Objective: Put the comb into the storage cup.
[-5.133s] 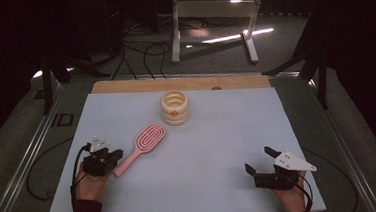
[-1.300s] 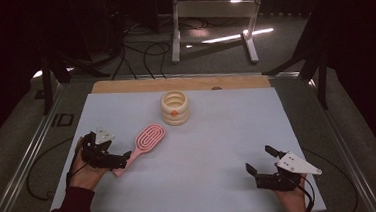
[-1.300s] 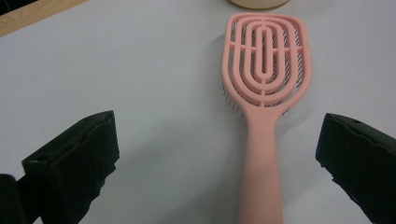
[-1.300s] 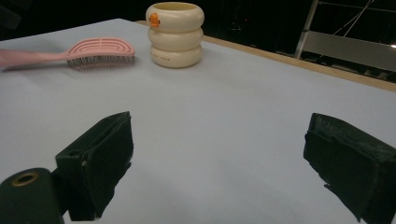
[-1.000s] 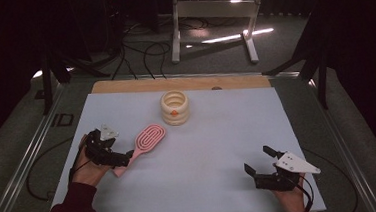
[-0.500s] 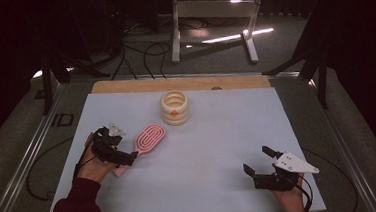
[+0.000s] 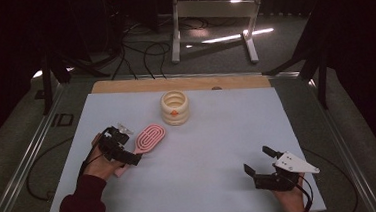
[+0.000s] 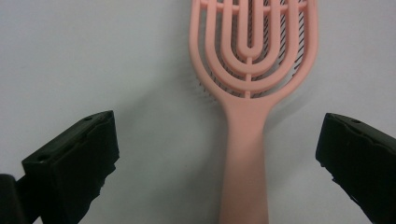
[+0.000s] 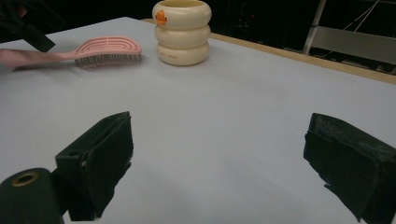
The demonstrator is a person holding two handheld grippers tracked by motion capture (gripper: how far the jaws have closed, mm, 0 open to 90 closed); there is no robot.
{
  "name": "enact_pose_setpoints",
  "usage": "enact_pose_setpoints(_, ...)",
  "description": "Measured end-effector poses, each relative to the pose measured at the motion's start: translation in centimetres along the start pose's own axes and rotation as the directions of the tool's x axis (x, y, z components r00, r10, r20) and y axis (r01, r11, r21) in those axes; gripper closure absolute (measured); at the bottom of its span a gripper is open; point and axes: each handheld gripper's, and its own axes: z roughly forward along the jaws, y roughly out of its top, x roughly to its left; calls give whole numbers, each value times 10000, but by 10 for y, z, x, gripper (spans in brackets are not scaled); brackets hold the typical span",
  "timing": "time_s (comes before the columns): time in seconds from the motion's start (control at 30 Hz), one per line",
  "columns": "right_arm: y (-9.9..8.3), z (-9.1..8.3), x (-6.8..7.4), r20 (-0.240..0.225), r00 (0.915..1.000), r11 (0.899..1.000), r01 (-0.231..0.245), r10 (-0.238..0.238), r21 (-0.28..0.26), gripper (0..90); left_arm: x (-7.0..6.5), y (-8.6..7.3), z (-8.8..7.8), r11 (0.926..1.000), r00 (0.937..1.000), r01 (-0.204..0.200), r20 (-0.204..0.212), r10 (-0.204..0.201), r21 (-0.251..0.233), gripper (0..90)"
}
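A pink hairbrush (image 7: 149,136) lies flat on the white table, bristles down, its head toward the far side. My left gripper (image 7: 128,152) hovers over the handle. In the left gripper view the handle (image 8: 245,158) runs up between the two wide-apart jaws, and neither jaw touches it; my left gripper (image 8: 219,140) is open. Near the front right of the table my right gripper (image 7: 258,161) stands open with nothing in it. From my right gripper (image 9: 219,144) I see the brush (image 9: 109,50) far off at the upper left.
A cream ribbed cup (image 7: 175,107) with an orange mark stands upright at the middle back, just beyond the brush head; it also appears in the right gripper view (image 9: 183,31). A wooden strip (image 7: 179,83) edges the far side. Metal rails run along both table sides.
My left gripper has moved in from the brush's left side and now straddles the handle with its jaws open. The brush, cup and right gripper have hardly shifted.
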Motion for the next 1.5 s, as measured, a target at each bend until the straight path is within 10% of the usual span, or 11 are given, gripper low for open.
enact_pose_setpoints(0.9, 0, 0, 0, 16, 10000, 10000, 23, -24, 44, 81, -9, 9, 28, 9890, 9995, 80, 281, -123, 1477, 65)
enact_pose_setpoints(1.5, -1, 1, 0, -13, 10000, 9999, 51, -51, 122, 81, -6, 14, 29, 9871, 9953, 95, 935, -247, 1596, 540)
